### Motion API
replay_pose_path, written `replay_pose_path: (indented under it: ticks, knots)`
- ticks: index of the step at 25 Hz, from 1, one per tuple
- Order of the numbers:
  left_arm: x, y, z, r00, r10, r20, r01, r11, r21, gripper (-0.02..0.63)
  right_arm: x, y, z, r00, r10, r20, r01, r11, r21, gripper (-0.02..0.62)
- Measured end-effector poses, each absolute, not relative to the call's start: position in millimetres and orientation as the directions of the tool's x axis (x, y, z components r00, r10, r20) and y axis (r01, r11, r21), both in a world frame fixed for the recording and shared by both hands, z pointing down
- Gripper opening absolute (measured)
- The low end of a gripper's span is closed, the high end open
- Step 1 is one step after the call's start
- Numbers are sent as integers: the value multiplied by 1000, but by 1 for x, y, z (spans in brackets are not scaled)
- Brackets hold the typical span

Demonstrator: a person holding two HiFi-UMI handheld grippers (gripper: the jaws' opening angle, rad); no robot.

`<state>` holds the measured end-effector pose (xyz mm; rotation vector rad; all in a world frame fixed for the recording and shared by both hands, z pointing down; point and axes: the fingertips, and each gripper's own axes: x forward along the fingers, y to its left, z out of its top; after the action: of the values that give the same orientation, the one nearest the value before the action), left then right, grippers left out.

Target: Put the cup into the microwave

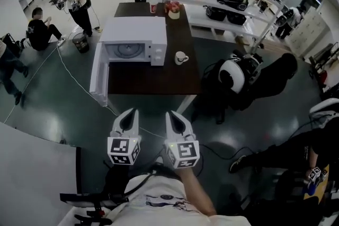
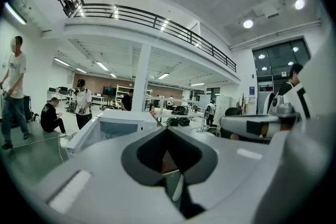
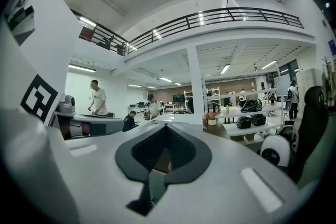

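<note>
So, the cup (image 1: 180,57) stood on the dark table (image 1: 153,82), just to the right of the white microwave (image 1: 132,34), and it was not picked up yet. The left gripper (image 1: 130,116) and the right gripper (image 1: 174,116) were both near the person, well short of the table, with their jaws closed together and nothing held. To do this step well, I think one gripper should reach out to the cup, open wide first, then close on it gently so it stays upright. The door (image 1: 98,75) hung open on the left, so the way in looked free. Inside was only the round plate (image 1: 128,50). The cup was too small to see into.
</note>
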<state>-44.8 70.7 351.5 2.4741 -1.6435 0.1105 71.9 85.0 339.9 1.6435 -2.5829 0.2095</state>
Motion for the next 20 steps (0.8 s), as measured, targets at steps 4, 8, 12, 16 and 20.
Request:
replay_pose_path:
  ticks: [4, 8, 12, 16, 20]
  knots:
    - [-27, 51, 357, 384, -907, 170, -923, -373, 97, -2, 90, 64, 346, -433, -890, 141, -901, 423, -95, 0]
    - [-14, 42, 350, 381, -907, 182, -925, -372, 82, -2, 101, 52, 343, -437, -887, 147, -899, 424, -112, 0]
    - [-13, 36, 351, 358, -912, 202, -934, -350, 74, -2, 103, 43, 344, -455, -877, 158, -889, 437, -133, 0]
    - [-15, 29, 353, 342, -914, 216, -940, -332, 82, -2, 100, 36, 345, -473, -865, 168, -880, 454, -139, 0]
    - [-12, 10, 365, 345, -910, 229, -938, -332, 94, -2, 98, 20, 355, -488, -854, 182, -872, 469, -136, 0]
